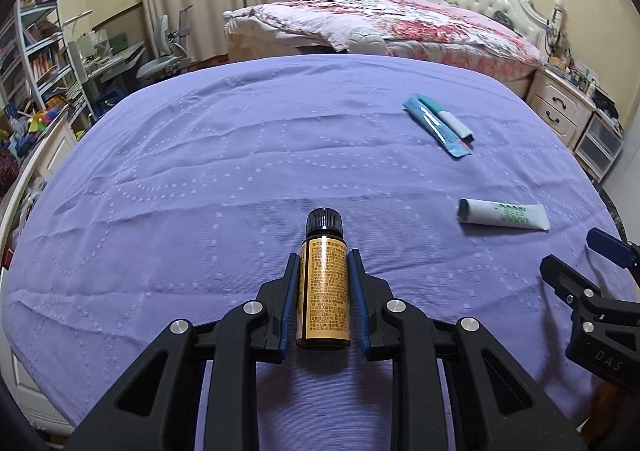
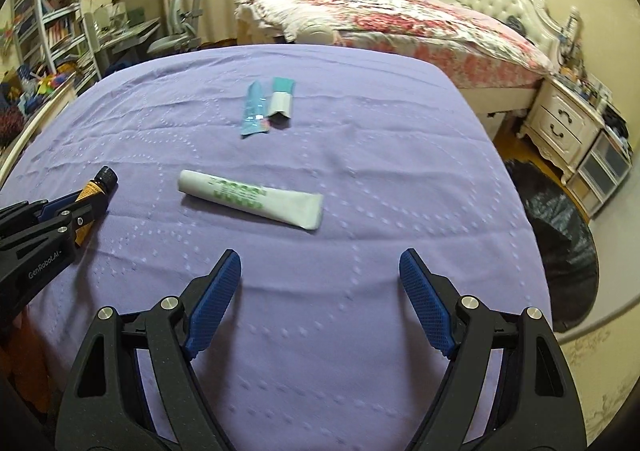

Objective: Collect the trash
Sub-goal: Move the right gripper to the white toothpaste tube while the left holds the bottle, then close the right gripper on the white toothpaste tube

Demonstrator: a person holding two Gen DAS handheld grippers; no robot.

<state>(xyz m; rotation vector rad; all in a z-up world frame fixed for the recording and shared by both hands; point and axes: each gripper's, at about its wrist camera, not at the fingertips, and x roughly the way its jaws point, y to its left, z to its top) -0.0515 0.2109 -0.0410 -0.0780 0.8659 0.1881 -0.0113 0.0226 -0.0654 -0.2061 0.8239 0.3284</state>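
Amber bottle (image 1: 323,291) clamped in left gripper (image 1: 323,271); right gripper (image 2: 320,271) wide, empty.

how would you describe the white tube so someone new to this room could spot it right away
Find the purple bedspread in the foreground. The white tube lies flat near its middle, ahead of the open right gripper, nearer than the teal wrappers. It is the only white thing with green print, and it lies loose, unlike the amber bottle in the left gripper.
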